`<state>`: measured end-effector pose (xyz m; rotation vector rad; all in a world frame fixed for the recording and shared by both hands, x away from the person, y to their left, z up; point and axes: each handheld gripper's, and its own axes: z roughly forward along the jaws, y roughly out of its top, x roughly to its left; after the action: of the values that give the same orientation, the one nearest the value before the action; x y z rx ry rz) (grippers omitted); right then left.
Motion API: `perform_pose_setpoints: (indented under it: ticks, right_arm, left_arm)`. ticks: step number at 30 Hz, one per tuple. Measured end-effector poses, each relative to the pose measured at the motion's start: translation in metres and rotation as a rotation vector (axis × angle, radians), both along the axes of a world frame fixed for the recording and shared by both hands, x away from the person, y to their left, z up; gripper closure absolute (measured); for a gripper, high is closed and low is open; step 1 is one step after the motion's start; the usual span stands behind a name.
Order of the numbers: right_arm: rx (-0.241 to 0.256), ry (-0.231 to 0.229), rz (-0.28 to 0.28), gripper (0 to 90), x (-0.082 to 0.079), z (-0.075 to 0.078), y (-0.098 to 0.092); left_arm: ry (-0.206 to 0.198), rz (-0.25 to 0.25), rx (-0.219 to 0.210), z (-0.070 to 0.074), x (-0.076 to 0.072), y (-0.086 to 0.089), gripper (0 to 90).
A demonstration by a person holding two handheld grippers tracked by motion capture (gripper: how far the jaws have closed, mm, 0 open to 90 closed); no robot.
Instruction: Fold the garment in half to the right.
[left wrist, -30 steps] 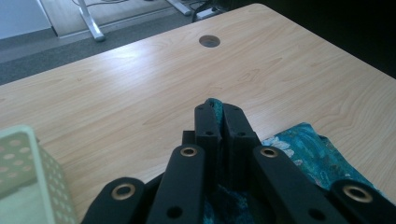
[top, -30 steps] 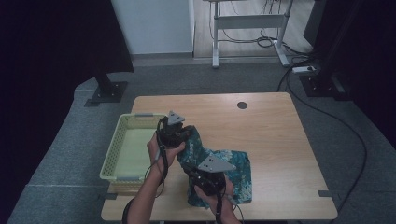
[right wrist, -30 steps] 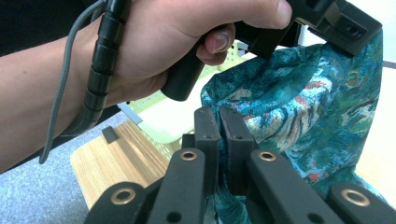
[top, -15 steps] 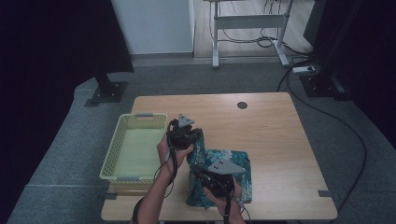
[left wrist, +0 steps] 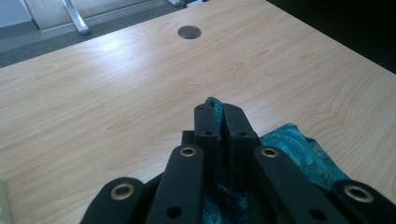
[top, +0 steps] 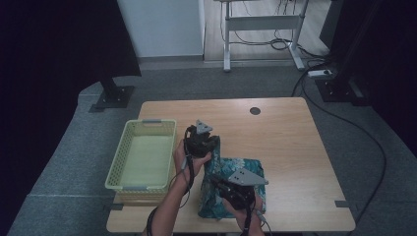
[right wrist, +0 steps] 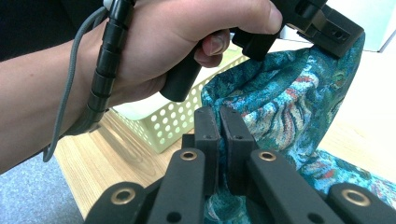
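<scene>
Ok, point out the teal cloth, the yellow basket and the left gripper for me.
teal cloth (top: 250, 166): high view, flat part lying on the table.
yellow basket (top: 114, 180): high view, near left rim.
left gripper (left wrist: 220, 111): left gripper view, between the jaw tips, shut on the cloth's edge.

Overall light: the high view is looking dim, with the room's left and right sides sinking into black.
Source: brighter light is falling on the far floor and wall.
Glare: a pale sheen is lying across the far table (left wrist: 116, 56) in the left gripper view.
Focus: the near hand (right wrist: 159, 51) is showing slightly soft in the right gripper view.
Shadows: soft ones are resting under the basket (top: 142, 155).
</scene>
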<state>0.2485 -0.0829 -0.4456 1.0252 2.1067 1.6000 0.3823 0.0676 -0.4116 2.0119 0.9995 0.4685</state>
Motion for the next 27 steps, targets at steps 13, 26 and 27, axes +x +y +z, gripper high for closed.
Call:
perform_pose_setpoints:
  ticks: [13, 26, 27]
  right_arm:
    - [0.005, -0.008, -0.032, 85.6, -0.006, -0.006, -0.016]
    - [0.004, 0.02, -0.058, 85.5, -0.008, -0.019, -0.033]
    - [0.003, 0.022, -0.06, 85.5, -0.008, -0.02, -0.034]
  left_arm:
    - [0.0, -0.027, -0.002, -0.002, -0.001, -0.017, 85.9]
    - [0.015, -0.048, 0.008, -0.015, 0.001, -0.04, 85.7]
    - [0.017, -0.048, 0.008, -0.016, 0.001, -0.042, 85.7]
